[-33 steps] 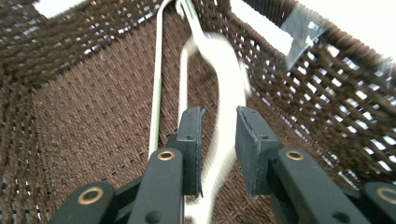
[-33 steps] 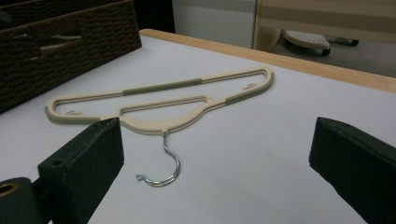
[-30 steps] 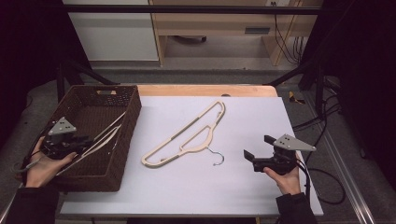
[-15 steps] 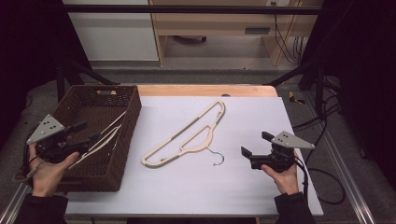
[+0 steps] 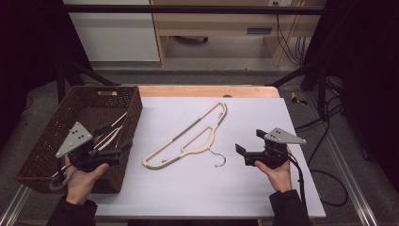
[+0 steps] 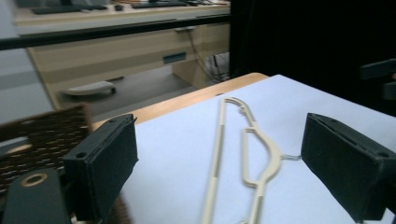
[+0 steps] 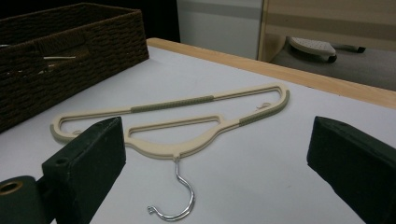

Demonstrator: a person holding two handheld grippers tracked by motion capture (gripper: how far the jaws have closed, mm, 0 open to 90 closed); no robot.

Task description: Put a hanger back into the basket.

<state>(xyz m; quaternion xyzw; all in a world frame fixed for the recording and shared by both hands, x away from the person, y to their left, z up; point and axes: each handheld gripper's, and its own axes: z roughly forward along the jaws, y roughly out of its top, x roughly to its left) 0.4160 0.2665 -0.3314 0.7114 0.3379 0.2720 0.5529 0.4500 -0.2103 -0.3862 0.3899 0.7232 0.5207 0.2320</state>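
While our left gripper (image 5: 114,141) hung over the near right corner of the wicker basket (image 5: 51,136), its jaws had just been opening and stood wide apart with nothing between them. A second before, we had it lower on the basket's left side, nearly shut among the hangers in the basket (image 5: 110,132); since then it had crossed toward the table (image 5: 197,188). Those hangers lay loose inside, propped against the right wall. Through its own camera we saw the cream hanger (image 6: 243,149) between the pads, well ahead on the white top. That 1 hanger lay flat mid-table, unmoved, its metal hook (image 5: 218,157) pointing at our right gripper (image 5: 248,148). The right one hovered just beside the hook, jaws spread wide and empty, barely shifted.
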